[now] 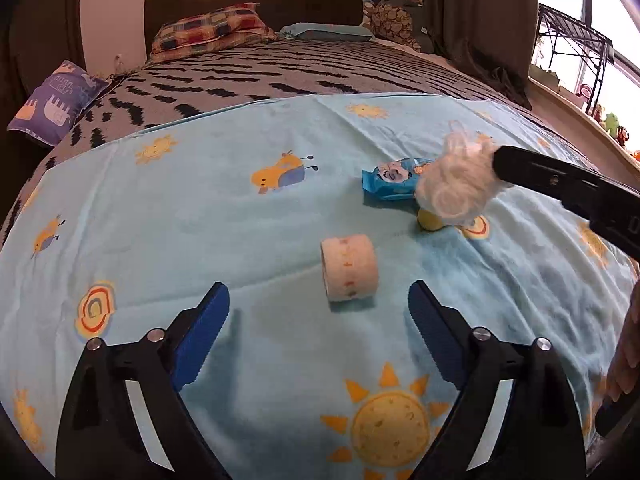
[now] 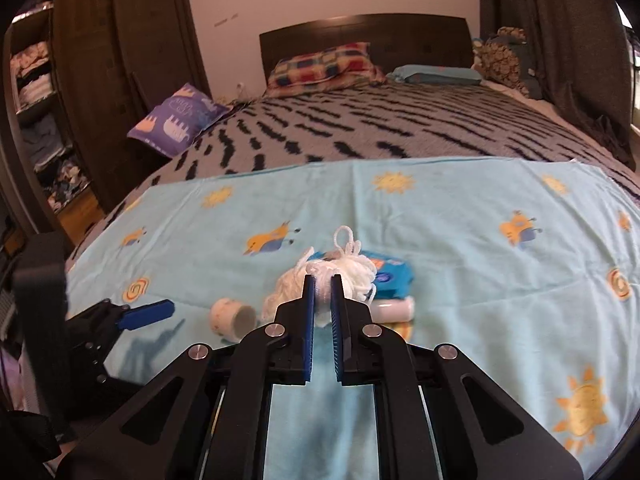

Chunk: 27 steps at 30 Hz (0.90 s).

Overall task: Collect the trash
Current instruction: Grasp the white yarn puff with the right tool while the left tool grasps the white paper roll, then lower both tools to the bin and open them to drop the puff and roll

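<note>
My right gripper (image 2: pixel 322 280) is shut on a ball of white yarn (image 2: pixel 352 274), held above the light blue sheet (image 2: pixel 460 260); the yarn also shows in the left wrist view (image 1: pixel 454 190) at the tip of the right gripper (image 1: pixel 498 166). My left gripper (image 1: pixel 318 300) is open, low over the sheet, with a roll of patterned tape (image 1: pixel 349 266) lying just ahead between its fingers. A blue wrapper packet (image 1: pixel 390 180) lies behind the yarn. A small yellow object (image 1: pixel 430 221) sits under the yarn. A white tube (image 2: pixel 394 307) lies by the packet (image 2: pixel 390 278).
The sheet covers the near half of a bed with a grey and black blanket (image 2: pixel 380 132). Pillows (image 2: pixel 324 65) lie at the headboard. A wardrobe (image 2: pixel 100 92) stands at the left. A shelf (image 1: pixel 576 48) stands by the window.
</note>
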{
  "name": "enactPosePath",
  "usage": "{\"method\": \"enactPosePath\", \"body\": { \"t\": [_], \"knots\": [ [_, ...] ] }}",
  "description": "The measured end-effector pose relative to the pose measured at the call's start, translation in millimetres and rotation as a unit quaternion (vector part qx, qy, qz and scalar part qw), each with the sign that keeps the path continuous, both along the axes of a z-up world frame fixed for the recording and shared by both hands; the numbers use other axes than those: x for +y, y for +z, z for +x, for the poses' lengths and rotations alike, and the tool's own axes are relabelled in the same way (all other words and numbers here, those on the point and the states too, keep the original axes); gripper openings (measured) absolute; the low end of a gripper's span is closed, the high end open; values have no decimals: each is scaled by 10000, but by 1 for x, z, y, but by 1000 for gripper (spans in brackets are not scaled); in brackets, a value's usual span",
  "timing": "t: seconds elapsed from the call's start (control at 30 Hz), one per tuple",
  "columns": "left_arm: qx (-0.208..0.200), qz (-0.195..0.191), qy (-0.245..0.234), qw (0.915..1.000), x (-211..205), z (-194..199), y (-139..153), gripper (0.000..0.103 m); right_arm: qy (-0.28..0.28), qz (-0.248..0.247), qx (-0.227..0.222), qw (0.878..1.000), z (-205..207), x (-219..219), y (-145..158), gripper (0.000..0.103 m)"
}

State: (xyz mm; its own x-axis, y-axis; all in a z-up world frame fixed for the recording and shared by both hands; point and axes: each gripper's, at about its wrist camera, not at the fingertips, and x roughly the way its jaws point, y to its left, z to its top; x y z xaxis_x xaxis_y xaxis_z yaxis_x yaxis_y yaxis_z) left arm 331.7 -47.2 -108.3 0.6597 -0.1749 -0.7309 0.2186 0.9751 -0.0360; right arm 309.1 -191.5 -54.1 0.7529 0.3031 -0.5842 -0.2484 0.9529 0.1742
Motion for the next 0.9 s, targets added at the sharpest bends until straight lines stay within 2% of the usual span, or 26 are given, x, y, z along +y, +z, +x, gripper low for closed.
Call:
{"method": "enactPosePath", "body": {
  "t": [0.03,0.13,0.17,0.2,0.27,0.43,0.9],
  "knots": [
    [38,-37,-2,10000,-2,5,-1,76,-24,2,-27,10000,-1,-4,2,9],
    [132,-109,-48,9998,-5,15,-3,54,-41,-27,-49,10000,-3,-9,3,9],
    [161,-120,-93,9998,-7,17,-3,39,-33,-37,-43,10000,-5,-10,3,9],
    [166,-112,-112,9997,-8,16,-3,30,-20,-41,-36,10000,-6,-9,2,9],
    [134,-106,-133,9998,-9,12,-2,24,12,-37,-6,10000,-12,-9,1,9],
    [82,-148,-153,9997,-4,-11,5,23,108,-150,-119,9998,-40,-5,8,9],
    [-157,-403,-491,9979,11,-156,31,23,-26,-259,-198,9995,-150,-19,22,9]
  ]
}}
